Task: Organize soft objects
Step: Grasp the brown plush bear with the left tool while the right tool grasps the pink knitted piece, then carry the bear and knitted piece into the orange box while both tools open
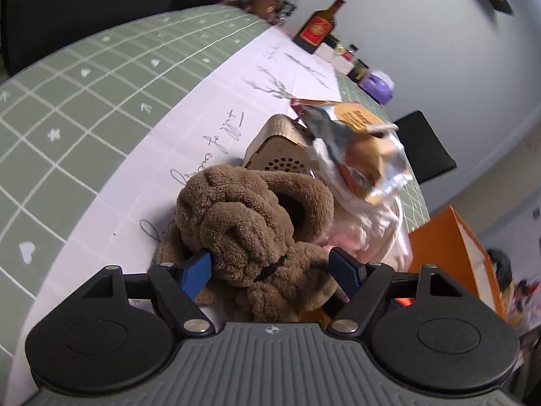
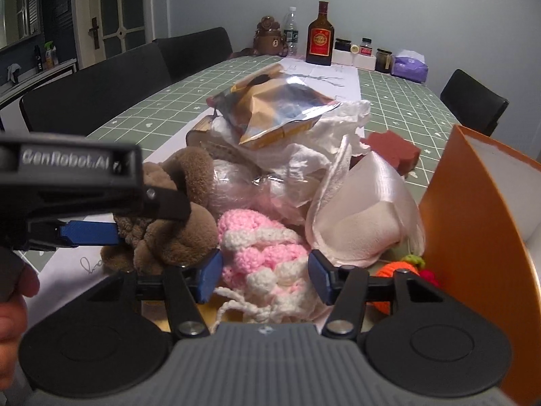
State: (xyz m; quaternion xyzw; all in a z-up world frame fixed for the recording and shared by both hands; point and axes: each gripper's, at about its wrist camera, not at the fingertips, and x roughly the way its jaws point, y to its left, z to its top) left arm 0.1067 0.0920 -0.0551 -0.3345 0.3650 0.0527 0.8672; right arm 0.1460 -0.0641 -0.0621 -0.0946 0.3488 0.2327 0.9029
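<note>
The left gripper (image 1: 270,267) reaches level over the table (image 1: 84,101), fingers pressed into a rumpled brown plush toy (image 1: 250,223). The right gripper (image 2: 265,275) hovers spread around a pink-and-white crocheted piece (image 2: 267,253) directly ahead.

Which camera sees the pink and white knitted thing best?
The right wrist view: the pink and white knitted piece lies whole, close between the right gripper fingers. In the left wrist view, the brown plush hides it.
</note>
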